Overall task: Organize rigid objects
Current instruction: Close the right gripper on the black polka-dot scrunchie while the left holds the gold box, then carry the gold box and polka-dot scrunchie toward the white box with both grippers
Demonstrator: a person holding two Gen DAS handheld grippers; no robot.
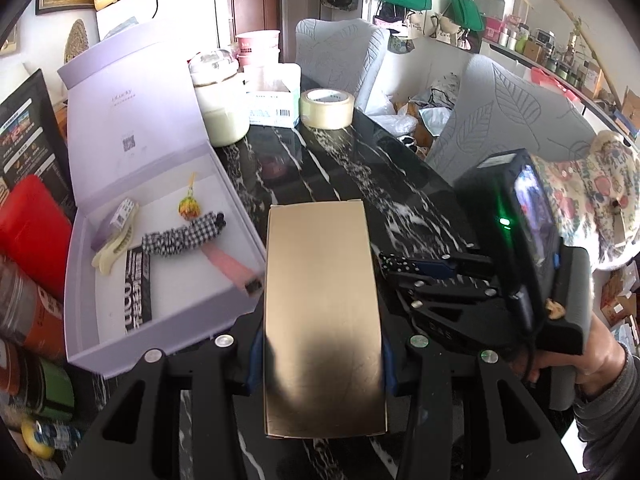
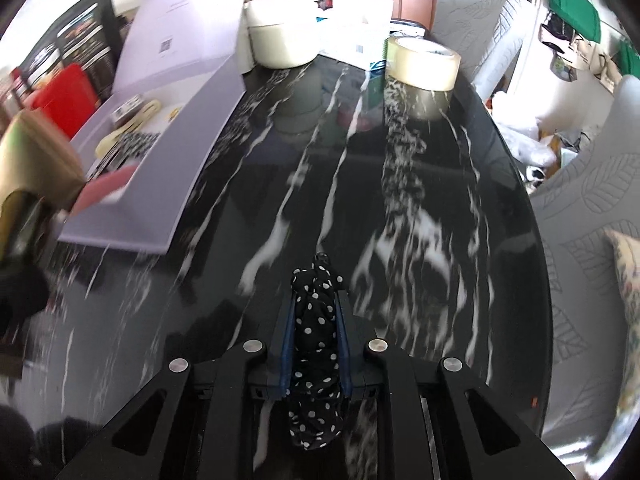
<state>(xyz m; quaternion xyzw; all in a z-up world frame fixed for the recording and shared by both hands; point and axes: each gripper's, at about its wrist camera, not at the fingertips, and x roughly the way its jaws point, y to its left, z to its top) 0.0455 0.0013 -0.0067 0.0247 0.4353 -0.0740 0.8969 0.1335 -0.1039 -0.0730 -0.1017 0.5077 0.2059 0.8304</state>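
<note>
The black marble table [image 2: 420, 208] fills both views, white veins running along its length. On its left edge sits the big lilac box [image 1: 92, 344], lid thrown back and standing upright behind it. Inside the box: a checked fabric hair tie [image 1: 182, 236], a cream hair clip [image 1: 114, 250], a black printed packet [image 1: 138, 290], a pink strip [image 1: 230, 266] reaching the box's near right corner, and a small colourful charm [image 1: 189, 208] toward the back wall.

Now the gold box [image 1: 324, 320]. It's the biggest thing being carried, and the left gripper [image 1: 322, 352] has it clamped, one blue pad pressed against each long side, with the box's far end sticking well out past the fingertips over the table, just beside the lilac box's right wall. The right wrist view catches the same gold box at its far left, blurred.

At the far end of the table stand a cream jar [image 1: 220, 108], a white carton [image 1: 274, 100] and a roll of clear tape [image 2: 422, 66], close together.

Smallest of all, the polka-dot hair tie [image 2: 316, 344]: the right gripper [image 2: 316, 320] is squeezed tight on it, black fabric bunched between the two pads, one end poking forward beyond the tips, the other trailing back toward the camera, held above the table's near middle.
</note>
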